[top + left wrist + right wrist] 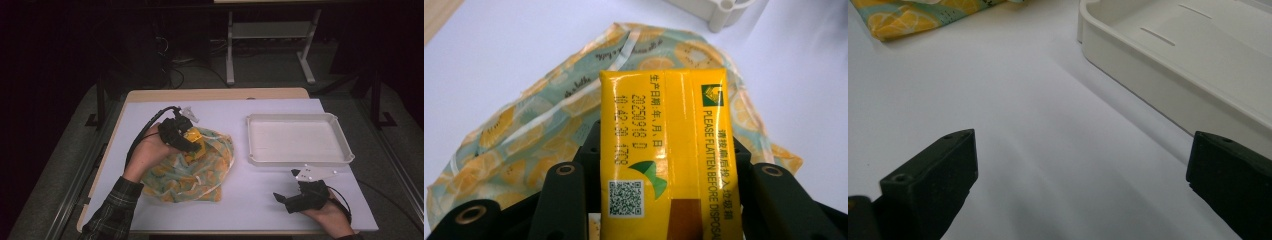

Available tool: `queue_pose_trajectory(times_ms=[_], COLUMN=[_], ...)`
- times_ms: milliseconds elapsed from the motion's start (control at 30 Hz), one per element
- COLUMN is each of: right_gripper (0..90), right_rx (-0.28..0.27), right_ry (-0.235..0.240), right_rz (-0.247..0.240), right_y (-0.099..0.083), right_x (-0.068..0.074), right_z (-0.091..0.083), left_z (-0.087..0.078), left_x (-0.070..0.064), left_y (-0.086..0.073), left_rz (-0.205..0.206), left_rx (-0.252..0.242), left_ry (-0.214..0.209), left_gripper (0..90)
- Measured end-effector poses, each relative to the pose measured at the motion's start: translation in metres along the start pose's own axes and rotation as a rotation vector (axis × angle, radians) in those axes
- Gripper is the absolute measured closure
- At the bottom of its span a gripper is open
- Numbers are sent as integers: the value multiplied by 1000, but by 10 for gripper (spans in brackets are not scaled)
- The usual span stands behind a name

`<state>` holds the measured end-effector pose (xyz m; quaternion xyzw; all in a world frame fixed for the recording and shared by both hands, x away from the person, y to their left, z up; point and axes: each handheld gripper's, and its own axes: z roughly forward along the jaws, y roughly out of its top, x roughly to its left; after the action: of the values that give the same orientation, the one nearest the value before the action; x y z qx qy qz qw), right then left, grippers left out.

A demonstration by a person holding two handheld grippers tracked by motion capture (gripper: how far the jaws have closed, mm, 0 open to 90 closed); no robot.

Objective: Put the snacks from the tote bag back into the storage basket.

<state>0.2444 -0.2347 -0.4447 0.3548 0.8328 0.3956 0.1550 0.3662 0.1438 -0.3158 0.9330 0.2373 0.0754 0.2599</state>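
I've got the left gripper clamped on the yellow carton, held just over the lemon-print bag; carton sits squarely between the jaws, bag under them. Right gripper parked on the table, jaws wide apart, nothing in them, white tray just ahead.

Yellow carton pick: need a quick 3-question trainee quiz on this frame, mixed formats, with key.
1. True or false: the left gripper is shut on the yellow carton.
2. Multiple choice: the white tray holds A) the carton B) the cloth bag C) nothing visible.
3. Fill in: the right gripper has its jaws ___ over the table.

Key: 1 true. 2 C. 3 open. The lemon-print bag lies under the left gripper, apart from the tray.
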Motion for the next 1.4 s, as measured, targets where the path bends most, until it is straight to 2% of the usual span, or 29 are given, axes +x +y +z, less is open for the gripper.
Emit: queue_pose_trajectory(times_ms=[433,700,867,1400], right_gripper=[0,0,0,0], right_rx=[-3,-2,-3,-5], right_ry=[6,10,10,16], right_rz=[-11,-8,-7,-11], right_y=[-1,-1,-1,-1], right_x=[1,1,2,1], right_z=[0,-1,-1,-1], left_z=[-1,-1,2,12], left_x=[-6,-9,-14,-22], left_y=[15,23,30,49], left_rz=[0,18,17,26], left_rx=[-36,-47,-64,-78], left_ry=[1,-15,-24,-45], left_gripper=[532,532,533,533])
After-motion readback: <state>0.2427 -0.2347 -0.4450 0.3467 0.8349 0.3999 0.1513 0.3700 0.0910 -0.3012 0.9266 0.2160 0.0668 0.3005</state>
